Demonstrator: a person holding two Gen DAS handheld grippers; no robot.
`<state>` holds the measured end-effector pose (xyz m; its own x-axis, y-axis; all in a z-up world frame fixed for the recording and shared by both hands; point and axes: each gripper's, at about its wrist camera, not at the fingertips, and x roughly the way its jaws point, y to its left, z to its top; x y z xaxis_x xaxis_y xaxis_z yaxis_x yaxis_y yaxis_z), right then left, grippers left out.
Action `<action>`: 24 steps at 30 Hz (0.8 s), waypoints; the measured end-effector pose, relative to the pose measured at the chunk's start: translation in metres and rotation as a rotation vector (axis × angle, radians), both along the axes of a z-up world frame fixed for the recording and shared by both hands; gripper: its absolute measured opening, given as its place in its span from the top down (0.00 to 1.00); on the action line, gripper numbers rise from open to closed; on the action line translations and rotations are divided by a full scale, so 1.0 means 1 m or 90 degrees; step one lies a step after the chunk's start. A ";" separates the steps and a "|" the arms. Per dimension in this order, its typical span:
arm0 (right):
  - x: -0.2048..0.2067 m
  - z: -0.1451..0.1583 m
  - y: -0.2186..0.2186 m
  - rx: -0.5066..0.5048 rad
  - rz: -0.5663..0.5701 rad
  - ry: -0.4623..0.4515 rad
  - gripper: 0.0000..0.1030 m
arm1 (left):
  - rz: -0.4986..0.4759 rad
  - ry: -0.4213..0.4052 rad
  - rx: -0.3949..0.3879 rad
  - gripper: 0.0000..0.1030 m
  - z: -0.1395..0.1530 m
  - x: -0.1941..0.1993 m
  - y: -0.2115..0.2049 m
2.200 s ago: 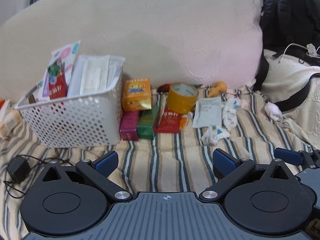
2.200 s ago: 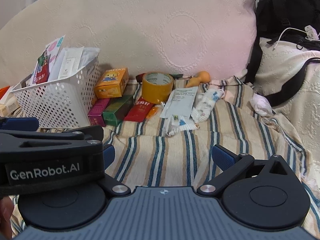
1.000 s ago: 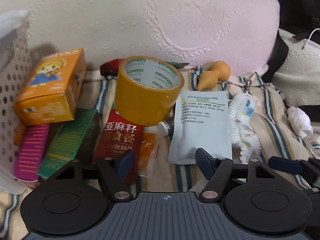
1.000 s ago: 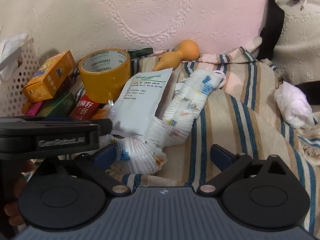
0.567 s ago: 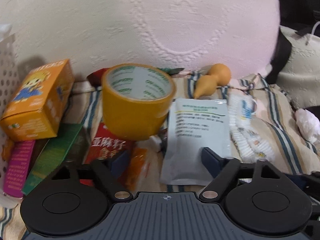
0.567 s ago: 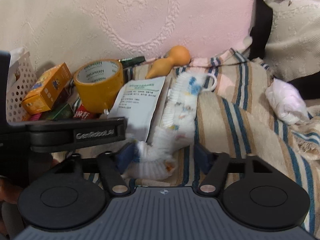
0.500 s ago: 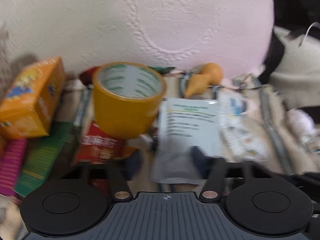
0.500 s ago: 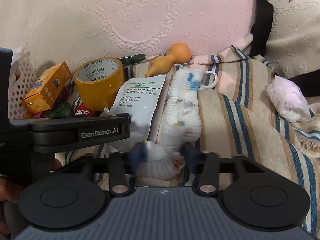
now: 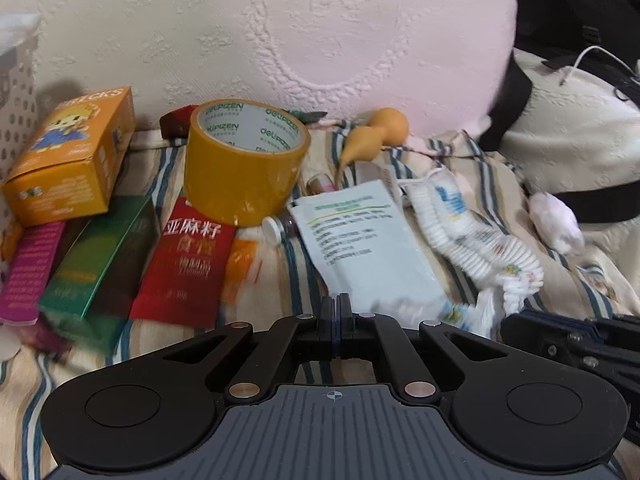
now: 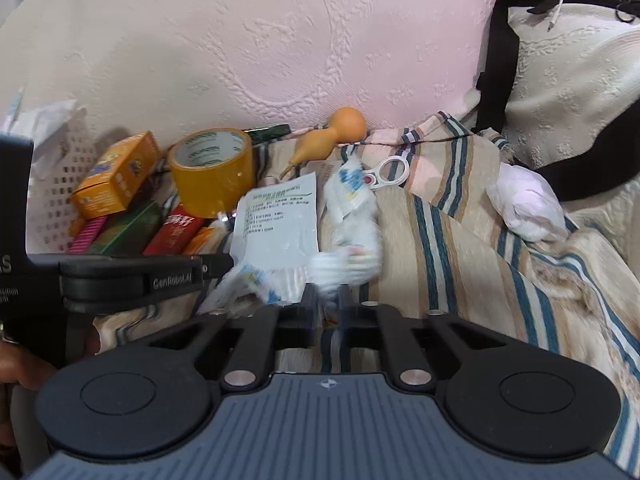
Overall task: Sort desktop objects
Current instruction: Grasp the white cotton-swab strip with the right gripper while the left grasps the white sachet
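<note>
My left gripper (image 9: pixel 335 316) is clenched on the near edge of a pale blue sachet (image 9: pixel 362 248) printed with small text too blurred for me to read. My right gripper (image 10: pixel 329 307) pinches the near end of a white ruffled cloth strip (image 10: pixel 352 236), motion-smeared, which trails away just right of the sachet. Both lie on a striped beige, white and teal blanket (image 10: pixel 460 248) against a large pale pink embossed cushion (image 10: pixel 280 40). Just beyond the sachet stands a roll of yellow tape (image 9: pixel 244 160), its core printed "DELIPIZEN". Left of it, a red packet (image 9: pixel 184 264) bears "亚麻籽", beside a green box (image 9: pixel 96 264), a magenta box (image 9: pixel 32 268) and an orange carton (image 9: pixel 72 160) with a cartoon figure. A small orange gourd (image 9: pixel 376 136) rests by the cushion. The left gripper's body reads "GenRobot.AI" in my right-wrist view.
</note>
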<state>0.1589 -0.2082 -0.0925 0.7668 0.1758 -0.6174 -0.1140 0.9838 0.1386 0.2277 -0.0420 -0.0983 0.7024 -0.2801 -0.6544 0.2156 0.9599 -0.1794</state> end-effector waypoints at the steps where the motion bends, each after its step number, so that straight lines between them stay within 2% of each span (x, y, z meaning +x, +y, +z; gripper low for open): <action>1: -0.001 0.000 -0.002 -0.003 -0.005 -0.001 0.91 | 0.004 -0.011 0.005 1.00 0.003 -0.001 -0.002; 3: -0.002 -0.001 -0.003 -0.010 -0.016 -0.004 0.92 | 0.024 -0.028 0.022 0.58 0.007 0.002 -0.008; 4: -0.001 -0.002 -0.004 -0.010 -0.017 -0.001 0.92 | 0.039 -0.034 0.031 0.45 0.009 0.004 -0.011; 5: 0.000 -0.003 -0.004 -0.009 -0.017 0.002 0.91 | 0.055 -0.040 0.037 0.27 0.012 0.007 -0.012; 6: 0.002 -0.003 -0.005 -0.011 -0.021 0.003 0.91 | 0.072 -0.047 0.039 0.21 0.013 0.010 -0.013; 7: 0.003 -0.004 -0.005 -0.014 -0.022 0.003 0.89 | 0.079 -0.050 0.040 0.21 0.015 0.013 -0.014; 8: 0.005 -0.004 -0.007 -0.009 -0.026 0.001 0.75 | 0.078 -0.046 0.042 0.21 0.014 0.017 -0.015; 9: 0.007 -0.004 -0.009 -0.002 -0.036 -0.002 0.51 | 0.076 -0.039 0.045 0.20 0.012 0.022 -0.017; 11: 0.010 -0.003 -0.010 0.000 -0.051 -0.012 0.34 | 0.083 -0.021 0.058 0.19 0.006 0.031 -0.019; 14: 0.021 -0.005 -0.010 -0.004 -0.046 -0.011 0.35 | 0.092 -0.018 0.030 0.13 -0.003 0.037 -0.015; 16: 0.031 -0.009 -0.009 -0.005 -0.044 0.004 0.36 | 0.087 -0.020 0.023 0.14 -0.005 0.039 -0.017; 17: 0.036 -0.013 -0.010 -0.003 -0.046 0.015 0.36 | 0.078 -0.021 0.020 0.25 -0.005 0.040 -0.018; 18: 0.040 -0.016 -0.011 0.002 -0.045 0.027 0.35 | 0.067 -0.027 0.015 0.41 -0.005 0.040 -0.020; 20: 0.045 -0.023 -0.013 0.017 -0.040 0.047 0.37 | 0.042 -0.034 0.003 0.62 -0.004 0.037 -0.024; 21: 0.044 -0.023 -0.014 0.021 -0.040 0.047 0.51 | 0.044 -0.040 0.011 0.74 -0.004 0.035 -0.027; 22: 0.043 -0.022 -0.016 0.026 -0.040 0.046 0.63 | 0.044 -0.048 0.020 0.79 -0.004 0.033 -0.029; 24: 0.038 -0.020 -0.017 0.033 -0.034 0.046 0.65 | 0.031 -0.046 0.010 0.88 -0.003 0.030 -0.027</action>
<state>0.1971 -0.2254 -0.1123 0.7301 0.1690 -0.6621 -0.0500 0.9796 0.1948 0.2577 -0.0694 -0.1013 0.7600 -0.2343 -0.6062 0.1806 0.9722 -0.1493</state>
